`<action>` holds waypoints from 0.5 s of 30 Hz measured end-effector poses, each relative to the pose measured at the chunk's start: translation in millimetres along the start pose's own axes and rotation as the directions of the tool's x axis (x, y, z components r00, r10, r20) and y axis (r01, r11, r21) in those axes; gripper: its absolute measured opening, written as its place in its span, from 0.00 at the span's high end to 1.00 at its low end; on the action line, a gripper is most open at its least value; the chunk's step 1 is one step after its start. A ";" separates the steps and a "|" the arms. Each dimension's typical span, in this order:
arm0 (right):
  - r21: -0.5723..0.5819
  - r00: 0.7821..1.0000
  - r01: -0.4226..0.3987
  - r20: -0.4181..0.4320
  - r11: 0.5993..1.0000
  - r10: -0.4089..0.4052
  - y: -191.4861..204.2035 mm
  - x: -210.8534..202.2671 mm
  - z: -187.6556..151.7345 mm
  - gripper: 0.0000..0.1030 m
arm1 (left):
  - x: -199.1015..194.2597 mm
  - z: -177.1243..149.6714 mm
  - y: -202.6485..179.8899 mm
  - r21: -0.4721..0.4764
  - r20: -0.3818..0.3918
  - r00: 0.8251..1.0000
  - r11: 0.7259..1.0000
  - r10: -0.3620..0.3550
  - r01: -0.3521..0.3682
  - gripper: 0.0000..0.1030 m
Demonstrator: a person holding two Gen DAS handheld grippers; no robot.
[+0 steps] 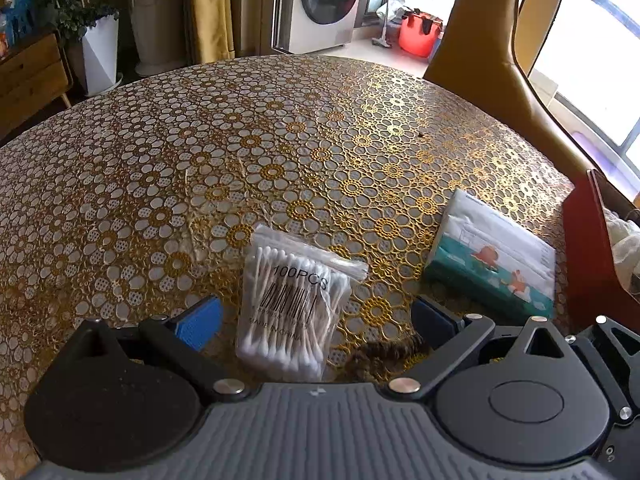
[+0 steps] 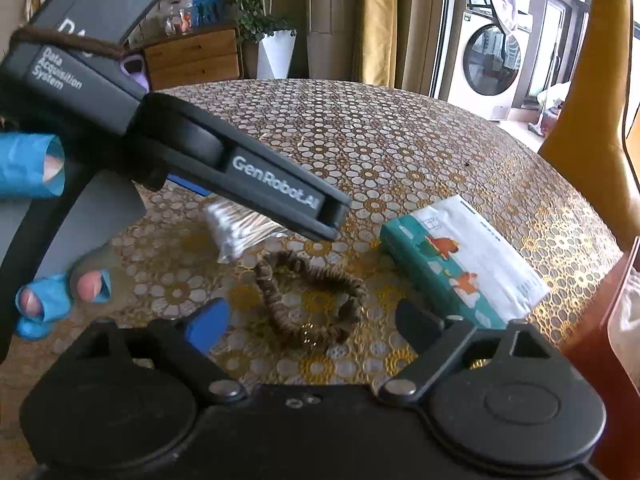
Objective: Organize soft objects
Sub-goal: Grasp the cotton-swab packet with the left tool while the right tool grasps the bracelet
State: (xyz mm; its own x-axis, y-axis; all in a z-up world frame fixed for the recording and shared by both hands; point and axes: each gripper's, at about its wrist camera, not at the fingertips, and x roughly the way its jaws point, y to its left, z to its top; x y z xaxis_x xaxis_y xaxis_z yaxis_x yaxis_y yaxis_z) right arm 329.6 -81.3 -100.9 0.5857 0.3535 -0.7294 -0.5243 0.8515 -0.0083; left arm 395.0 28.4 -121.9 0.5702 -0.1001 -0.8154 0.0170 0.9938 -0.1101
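**Both grippers low over the soft things, fingers apart**

In the left wrist view, the left gripper [image 1: 316,316] has its fingers spread wide, and they hold nothing. Between them, at about 6 o'clock on the round surface [image 1: 200,152], lies the clear bag of cotton swabs [image 1: 294,304]; the blue pads do not touch it. Toward 5 o'clock a piece of the brown hair tie [image 1: 384,354] shows just beside the bag. At 4 o'clock, near the surface edge, lies the tissue pack [image 1: 492,256], and a red box [image 1: 588,248] stands just beside it at the right.

In the right wrist view, a hand [image 2: 44,240] with blue finger covers holds the left gripper at 9 o'clock; this gripper partly hides the bag of swabs. The right gripper [image 2: 312,320] has its fingers wide apart too, with nothing gripped. The hair tie lies on the surface between them, free of both pads. The tissue pack lies at 3 o'clock, close to the right finger.
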 end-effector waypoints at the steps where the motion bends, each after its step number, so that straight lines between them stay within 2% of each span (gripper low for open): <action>1: -0.009 1.000 0.005 -0.003 1.000 -0.005 1.3 2.9 0.3 0.19 | 2.4 -0.3 -0.2 0.001 0.001 1.000 1.000 0.005 -0.005 0.01; 7: -0.031 0.999 0.027 -0.016 0.999 -0.027 4.9 17.3 2.2 0.27 | 10.9 -3.9 -0.5 0.020 0.011 0.999 0.999 0.032 -0.032 0.02; 11: -0.019 1.000 0.028 -0.014 0.999 -0.028 5.4 21.7 1.9 0.34 | 11.5 -4.2 0.1 0.029 0.030 0.999 0.999 0.041 -0.042 0.09; 13: -0.023 1.000 0.026 -0.009 0.999 -0.026 6.2 22.0 1.9 0.36 | 12.2 -4.2 0.7 0.026 0.032 0.999 0.999 0.036 -0.037 0.17; 14: -0.026 1.000 0.024 -0.006 0.999 -0.024 7.1 21.6 2.3 0.41 | 12.3 -4.5 1.1 0.024 0.034 0.999 0.999 0.031 -0.032 0.27; 15: -0.027 1.000 0.020 -0.003 0.999 -0.020 7.6 21.0 2.5 0.43 | 12.7 -4.6 1.0 0.023 0.035 0.999 0.999 0.034 -0.034 0.32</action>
State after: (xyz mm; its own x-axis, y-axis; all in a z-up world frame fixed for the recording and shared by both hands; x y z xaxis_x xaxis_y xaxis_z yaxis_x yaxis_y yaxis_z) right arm 339.4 -66.5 -114.5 0.5941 0.3347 -0.7314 -0.5285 0.8479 -0.0413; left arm 398.5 27.9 -135.1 0.5987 -0.0648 -0.7984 0.0163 0.9975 -0.0688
